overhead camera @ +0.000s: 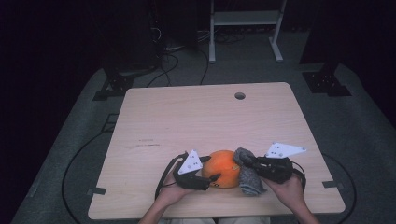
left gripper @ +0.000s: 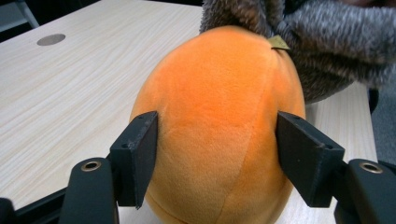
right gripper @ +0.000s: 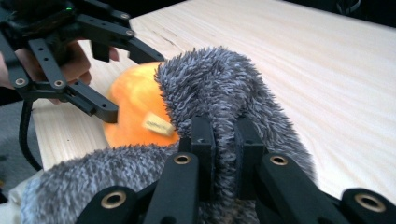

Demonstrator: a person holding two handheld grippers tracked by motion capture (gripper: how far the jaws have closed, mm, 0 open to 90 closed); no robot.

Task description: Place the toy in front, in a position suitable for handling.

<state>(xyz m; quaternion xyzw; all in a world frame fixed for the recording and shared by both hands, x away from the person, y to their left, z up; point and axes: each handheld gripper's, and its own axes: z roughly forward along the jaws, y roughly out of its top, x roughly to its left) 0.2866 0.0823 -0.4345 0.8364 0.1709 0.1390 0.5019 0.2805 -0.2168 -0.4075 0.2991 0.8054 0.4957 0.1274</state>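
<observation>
Our jaws are both busy: the left gripper [overhead camera: 205, 178] has its jaws spread wide around the orange plush toy [overhead camera: 223, 168], one jaw pressed to each flank in the left gripper view, so it is braced rather than squeezed. The right gripper [right gripper: 223, 140] has its jaws pinched tight on a fold of the grey furry part [right gripper: 224, 93], with fur bulging up between them.

The toy sits on the worktop [overhead camera: 187, 116] at the near edge, a little right of the middle, between our two hands. The grey furry part lies against the toy's right side and droops over its top; a small tan tag [left gripper: 278, 42] sits just where grey meets orange. We cannot tell whether the grey part is sewn to the orange body or is a separate cover.

We judge the work to be about midway: both holds are made, the toy is steadied, and what is left is the pull or rearranging of the grey part against the orange body. Nothing has yet been carried anywhere.

As for containers, we see none on the worktop; it carries the toy and, at the far side, a round cable hole [overhead camera: 240, 95].
</observation>
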